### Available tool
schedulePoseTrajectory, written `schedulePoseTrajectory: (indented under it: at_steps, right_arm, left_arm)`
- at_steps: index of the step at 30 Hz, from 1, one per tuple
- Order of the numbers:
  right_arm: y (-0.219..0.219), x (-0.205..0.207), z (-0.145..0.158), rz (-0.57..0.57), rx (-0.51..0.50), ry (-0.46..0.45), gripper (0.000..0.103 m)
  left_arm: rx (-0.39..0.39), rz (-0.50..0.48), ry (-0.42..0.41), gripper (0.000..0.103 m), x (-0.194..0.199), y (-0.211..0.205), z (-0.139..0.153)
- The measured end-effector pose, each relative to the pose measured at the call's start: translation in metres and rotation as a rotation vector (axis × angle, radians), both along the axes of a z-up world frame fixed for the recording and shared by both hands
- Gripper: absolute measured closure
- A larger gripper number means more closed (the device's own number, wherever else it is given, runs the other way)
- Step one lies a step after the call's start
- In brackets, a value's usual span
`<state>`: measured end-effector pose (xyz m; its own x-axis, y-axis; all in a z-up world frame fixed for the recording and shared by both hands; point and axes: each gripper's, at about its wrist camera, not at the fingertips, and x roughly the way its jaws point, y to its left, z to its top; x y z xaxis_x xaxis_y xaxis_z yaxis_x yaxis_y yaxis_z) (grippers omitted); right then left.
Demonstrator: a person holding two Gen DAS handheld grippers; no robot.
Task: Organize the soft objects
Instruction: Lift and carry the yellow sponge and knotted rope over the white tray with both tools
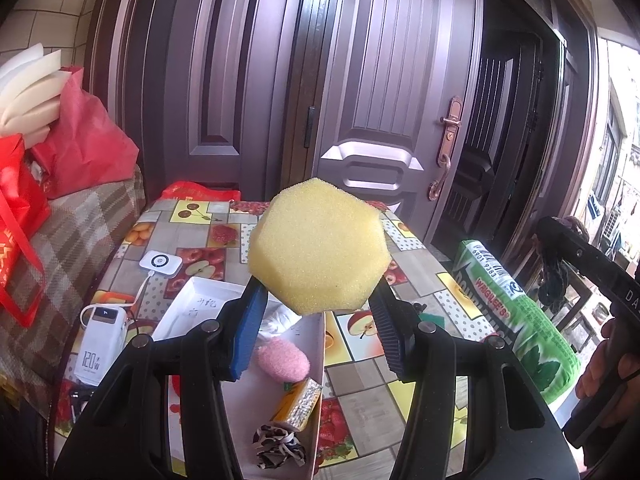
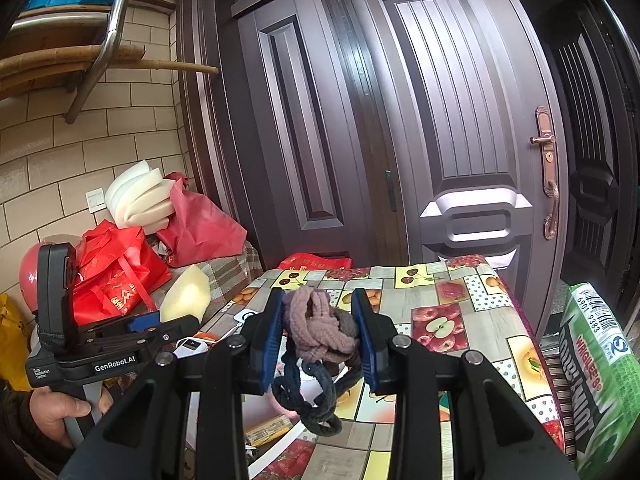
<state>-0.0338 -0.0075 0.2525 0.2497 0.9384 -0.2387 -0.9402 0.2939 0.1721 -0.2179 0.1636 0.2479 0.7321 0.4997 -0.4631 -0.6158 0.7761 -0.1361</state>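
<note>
Left wrist view. The left gripper (image 1: 318, 312) has its fingers partway open and clamped on the lower edges of a yellow sponge (image 1: 318, 246), an eight-sided block that stands up above the tips, well over the bench (image 1: 400, 392). Only the bottom edge sits between the pads; most of the block rides free above them. I judge it very light, springy, easily dented; a grip this low could let it tip or pop out, so a hold nearer the middle would be safer. Below the fingers, a white box (image 1: 276, 364) lies open on the bench holding a pink puff (image 1: 283, 359), an orange packet (image 1: 298, 404) and a black-and-white cloth scrap (image 1: 280, 446). A green mint pillow (image 1: 516, 320) lies off the right edge of the bench.

Right wrist view. The right gripper (image 2: 318, 336) is nearly closed, its fingers pinching a knotted bundle of soft cord (image 2: 320, 332): mauve loops bunched between the pads, dark blue loops dangling beneath, above the bench. Limp and light by my reading; the hanging loops may snag on the box rim. The left gripper shows at far left with the sponge at its tips, a hand (image 2: 56, 408) on its grip.
</note>
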Motion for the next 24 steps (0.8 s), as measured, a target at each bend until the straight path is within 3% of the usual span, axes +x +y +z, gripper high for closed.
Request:
schedulePoseTrajectory:
  at_steps: [24]
  right_arm:
    - [0.02,-0.017,-0.003,0.067,-0.019,-0.011,0.069]
  left_arm:
    - [-0.02,0.055,-0.012,0.051,-0.035,0.014,-0.004]
